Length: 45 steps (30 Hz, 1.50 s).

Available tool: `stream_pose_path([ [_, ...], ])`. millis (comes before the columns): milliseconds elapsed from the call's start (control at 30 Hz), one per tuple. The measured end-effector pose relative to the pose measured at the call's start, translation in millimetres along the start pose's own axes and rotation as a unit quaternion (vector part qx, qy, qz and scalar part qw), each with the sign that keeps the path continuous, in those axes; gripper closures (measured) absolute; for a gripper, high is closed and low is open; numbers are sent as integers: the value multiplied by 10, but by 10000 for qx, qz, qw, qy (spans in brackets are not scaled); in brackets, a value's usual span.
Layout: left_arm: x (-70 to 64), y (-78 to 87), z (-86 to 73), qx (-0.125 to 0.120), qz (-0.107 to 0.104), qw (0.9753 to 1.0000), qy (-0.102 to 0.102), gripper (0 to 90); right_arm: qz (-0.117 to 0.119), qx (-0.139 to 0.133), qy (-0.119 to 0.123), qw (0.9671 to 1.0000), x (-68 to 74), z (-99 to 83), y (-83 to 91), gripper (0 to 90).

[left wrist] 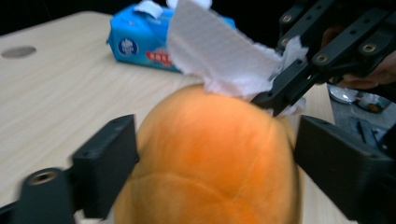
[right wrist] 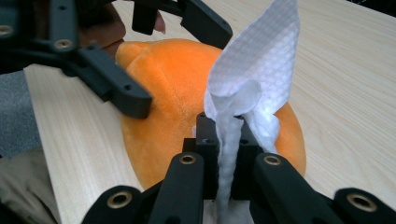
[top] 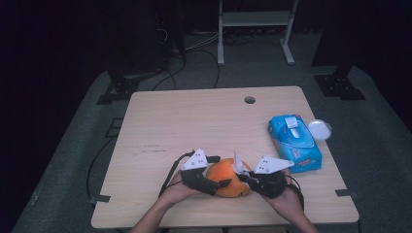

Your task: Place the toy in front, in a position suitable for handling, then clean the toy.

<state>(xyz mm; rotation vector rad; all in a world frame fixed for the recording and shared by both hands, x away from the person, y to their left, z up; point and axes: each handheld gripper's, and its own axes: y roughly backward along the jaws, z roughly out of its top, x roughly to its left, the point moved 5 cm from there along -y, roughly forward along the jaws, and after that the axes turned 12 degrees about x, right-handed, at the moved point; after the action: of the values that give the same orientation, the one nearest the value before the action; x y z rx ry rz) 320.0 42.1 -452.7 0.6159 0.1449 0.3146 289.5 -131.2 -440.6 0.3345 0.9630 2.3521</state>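
The high view looks forward and down over the whole table (top: 194,116). Both gripper views sit very close to the orange toy (top: 227,177), facing it from opposite sides and sharing it and the wipe (right wrist: 254,70).

A pale wood surface (top: 194,121) stands on grey floor (top: 379,145); dark room behind, white rack (top: 255,19), cables (top: 204,48) trailing.

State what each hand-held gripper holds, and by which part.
Left: orange plush toy, by its sides. Right: white wet wipe, bunched at its lower end.
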Motion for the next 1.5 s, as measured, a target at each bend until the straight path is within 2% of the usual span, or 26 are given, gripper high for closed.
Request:
stream_pose_path([
  [67, -21, -8, -46, 31, -21, 10000, -2, 275, 59, 9, -20, 10000, -33, -34, 33, 839],
  [167, -23, 5, -61, 72, 20, 10000, -27, 279, 45, 33, -40, 10000, -84, -64, 78, 833],
  [200, 2, 13, -84, 37, -1, 10000, 50, 279, -47, 89, -101, 9999, -142, -118, 108, 833],
  [233, 2, 13, -84, 37, -1, 10000, 50, 279, -47, 89, -101, 9999, -142, -118, 108, 833],
  [267, 25, 4, -98, -25, -22, 9998, 174, 279, -93, 89, -213, 9997, -181, -145, 123, 835],
  [367, 48, -1, -104, -23, -20, 9998, 208, 278, -136, 19, -227, 9996, -157, -104, 132, 837],
  [400, 66, -3, -108, -55, -81, 9996, 268, 279, -72, -96, -158, 9998, -98, -35, 131, 834],
  [433, 66, -3, -108, -55, -81, 9996, 268, 280, -72, -96, -158, 9998, -98, -35, 131, 834],
  [467, 82, 1, -119, -50, -82, 9997, 214, 283, 77, -170, -121, 9998, -33, 13, 115, 818],
  [567, 85, 11, -135, -44, -96, 9998, 183, 294, 63, -121, -57, 9999, -8, 9, 90, 817],
  [700, 94, 8, -139, -59, -110, 9998, 175, 293, 116, -92, -271, 9995, -115, -52, 93, 823],
  [767, 106, 12, -151, -94, -147, 9996, 240, 293, 109, -99, -312, 9994, -132, -55, 95, 822],
  [800, 116, 14, -158, -107, -155, 9994, 277, 293, 179, -125, -407, 9989, -150, -51, 86, 823],
  [1033, 119, 36, -175, -62, -137, 9996, 218, 292, 154, -119, -312, 9993, -120, -28, 62, 818],
  [1167, 111, 42, -167, -23, -112, 9997, 193, 292, -9, -43, -243, 9997, -143, -53, 87, 816],
  [1200, 122, 46, -173, -16, -130, 9997, 209, 292, -41, -41, -358, 9993, -192, -85, 100, 816],
  [1300, 138, 39, -174, -43, -155, 9996, 232, 293, -64, -60, -420, 9991, -199, -96, 114, 819],
  [1333, 142, 42, -178, -35, -163, 9995, 252, 293, -22, -182, -354, 9992, -139, -59, 140, 821],
  [1367, 142, 42, -178, -35, -163, 9995, 252, 293, -22, -182, -354, 9992, -139, -59, 140, 821],
  [1400, 144, 52, -185, -54, -161, 9995, 253, 293, 43, -247, -233, 9994, -57, -9, 136, 821],
  [1500, 156, 73, -199, -44, -142, 9996, 252, 292, 94, -181, -186, 9996, -35, -5, 77, 824],
])
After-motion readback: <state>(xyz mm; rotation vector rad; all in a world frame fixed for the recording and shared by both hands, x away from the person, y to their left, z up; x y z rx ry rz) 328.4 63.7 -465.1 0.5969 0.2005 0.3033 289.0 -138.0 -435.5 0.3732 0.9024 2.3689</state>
